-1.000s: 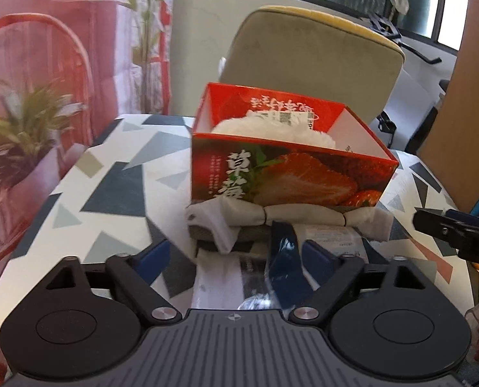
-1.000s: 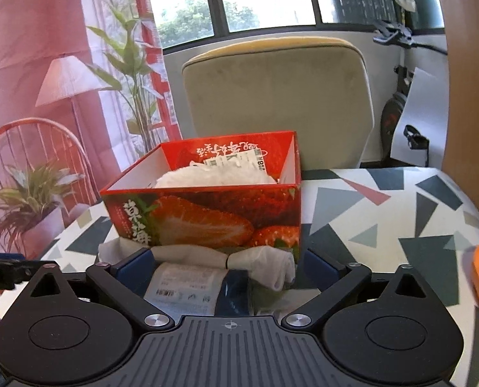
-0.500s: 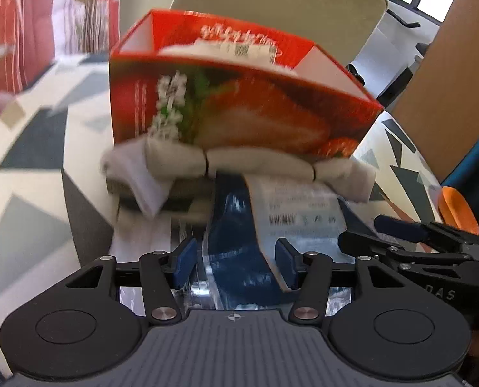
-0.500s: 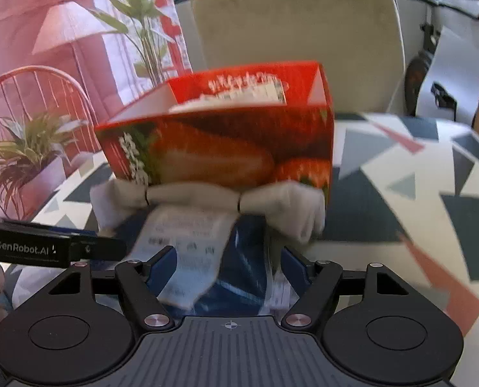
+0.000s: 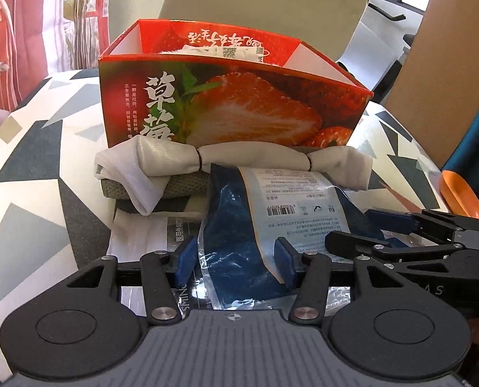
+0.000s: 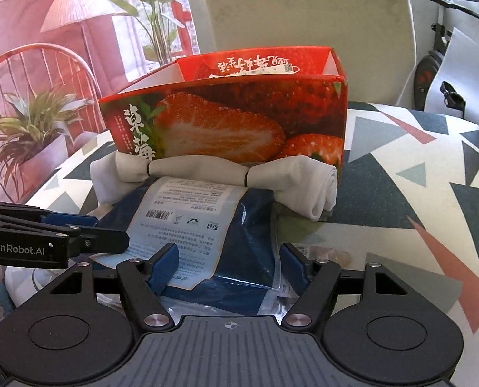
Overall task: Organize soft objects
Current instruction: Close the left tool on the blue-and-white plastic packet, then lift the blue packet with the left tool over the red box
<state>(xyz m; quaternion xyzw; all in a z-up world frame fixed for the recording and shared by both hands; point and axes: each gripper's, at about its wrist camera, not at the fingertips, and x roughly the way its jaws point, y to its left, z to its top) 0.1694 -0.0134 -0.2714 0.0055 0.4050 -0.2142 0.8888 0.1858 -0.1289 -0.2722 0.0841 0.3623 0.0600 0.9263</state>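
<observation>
Nearest, both grippers sit at the blue plastic packet (image 5: pixel 236 242), a crinkled clear-wrapped pack with a pale printed label, lying on the tabletop (image 5: pixel 30 148) over other flat packs. The left gripper (image 5: pixel 234 259) has its fingers pressed against the packet's two sides, bunching it. The right gripper (image 6: pixel 228 266) has its fingers straddling the same packet, the left one on the label; whether the right one presses I cannot tell.

Just beyond lies a white cloth roll (image 5: pixel 239 161) tied with two dark bands, resting on a folded grey towel (image 5: pixel 181 185), both touching the front of the strawberry-print box (image 5: pixel 233 109).

The box already holds some white packaged items (image 5: pixel 226 52). Judging by this, sorting is partly done: the packet, roll and towel remain outside.
</observation>
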